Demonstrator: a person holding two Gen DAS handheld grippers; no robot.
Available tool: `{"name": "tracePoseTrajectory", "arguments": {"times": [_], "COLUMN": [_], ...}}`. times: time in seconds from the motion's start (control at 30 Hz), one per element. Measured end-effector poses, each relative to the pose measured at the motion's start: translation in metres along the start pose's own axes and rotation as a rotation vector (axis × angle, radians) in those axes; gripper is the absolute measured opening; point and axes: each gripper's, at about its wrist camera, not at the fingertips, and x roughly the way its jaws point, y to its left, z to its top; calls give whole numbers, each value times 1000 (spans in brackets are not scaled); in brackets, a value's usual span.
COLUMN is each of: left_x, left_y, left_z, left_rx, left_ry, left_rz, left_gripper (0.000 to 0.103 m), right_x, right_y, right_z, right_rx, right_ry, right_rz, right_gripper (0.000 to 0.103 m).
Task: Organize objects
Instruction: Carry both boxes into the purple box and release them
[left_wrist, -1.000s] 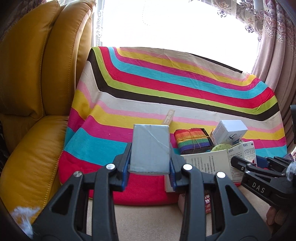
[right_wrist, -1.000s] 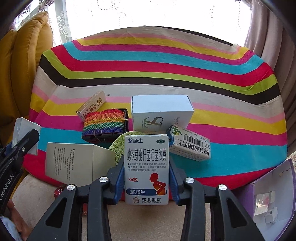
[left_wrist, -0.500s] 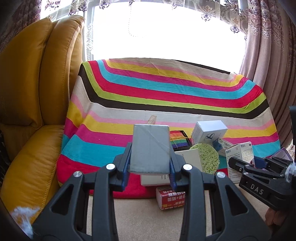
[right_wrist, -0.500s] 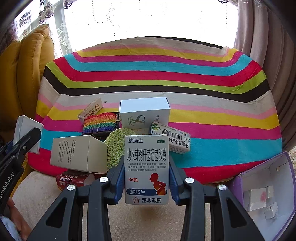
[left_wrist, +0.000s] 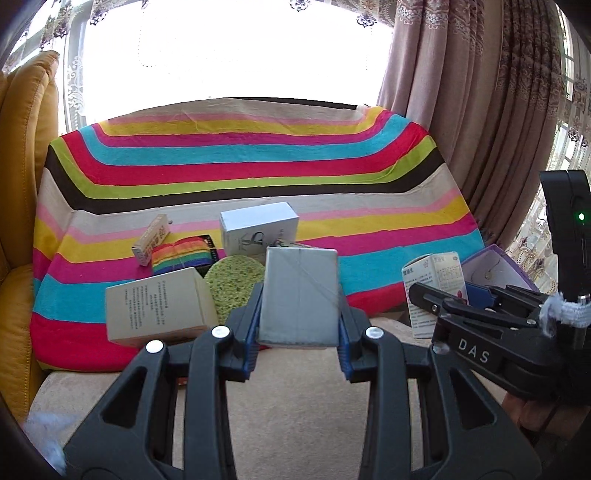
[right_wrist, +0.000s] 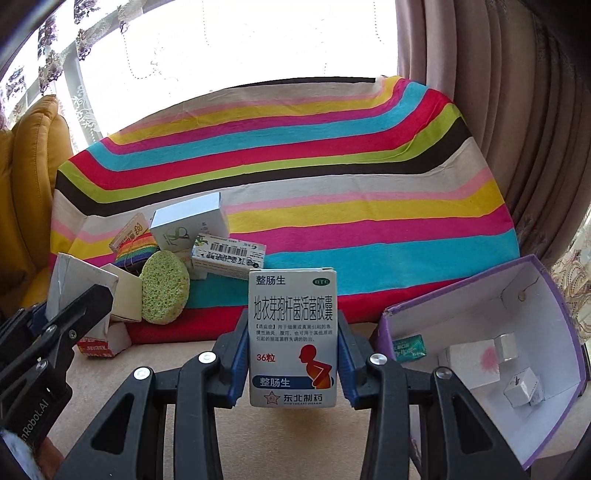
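My left gripper (left_wrist: 298, 325) is shut on a plain grey box (left_wrist: 299, 295), held upright in front of the striped cloth (left_wrist: 258, 162). My right gripper (right_wrist: 292, 350) is shut on a white medicine box (right_wrist: 292, 336) with Chinese print and a red figure; it also shows in the left wrist view (left_wrist: 434, 280). A purple open box (right_wrist: 491, 332) with several small items inside stands to the right of the right gripper. On the cloth lie a green sponge (left_wrist: 231, 284), a rainbow strap roll (left_wrist: 181, 254), a beige box (left_wrist: 159, 310) and a white box (left_wrist: 258, 229).
A yellow leather sofa (left_wrist: 22, 184) stands at the left. Pink curtains (left_wrist: 480, 110) hang at the right before a bright window. A beige carpeted surface (left_wrist: 295, 406) lies below both grippers. A red small box (right_wrist: 99, 343) lies at the cloth's front edge.
Both grippers have pulled back from the cloth and swung right, each still holding its box. The purple box has come more fully into the right wrist view.
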Motion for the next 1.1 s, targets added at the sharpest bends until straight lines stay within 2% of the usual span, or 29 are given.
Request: {"name": "tracePoseTrajectory", "arguments": {"times": [0.23,0.57,0.6,0.67,0.7,0.73,0.8,0.87,1.0,1.1], "left_x": [29,47,50,54,54,51,45,38,28,18], "left_y": [-72,-136,-143,-151,-151,-150,-143,-132,-100,-63], "left_z": [1,8,9,9,10,10,11,9,4,-3], "left_rx": [82,147,156,162,158,155,147,134,106,32], "left_ry": [94,138,155,183,183,173,161,153,124,120], "left_rz": [-174,-356,-397,-436,-438,-432,-411,-377,-254,-177], "left_gripper": [38,38,39,52,64,70,71,71,72,72], "right_x": [-16,-40,-42,-45,-46,-46,-48,-50,-45,-34], "right_y": [-76,-163,-169,-179,-184,-188,-191,-186,-164,-142], "right_z": [-10,-29,-32,-34,-35,-36,-37,-37,-33,-28], "right_rx": [103,208,220,247,265,280,299,294,255,213], "right_ry": [-17,-19,-17,-14,-13,-8,-6,-13,-15,-5], "right_rz": [-107,-276,-292,-329,-348,-357,-341,-327,-276,-220], "right_gripper": [41,42,42,43,45,47,54,58,61,64]}}
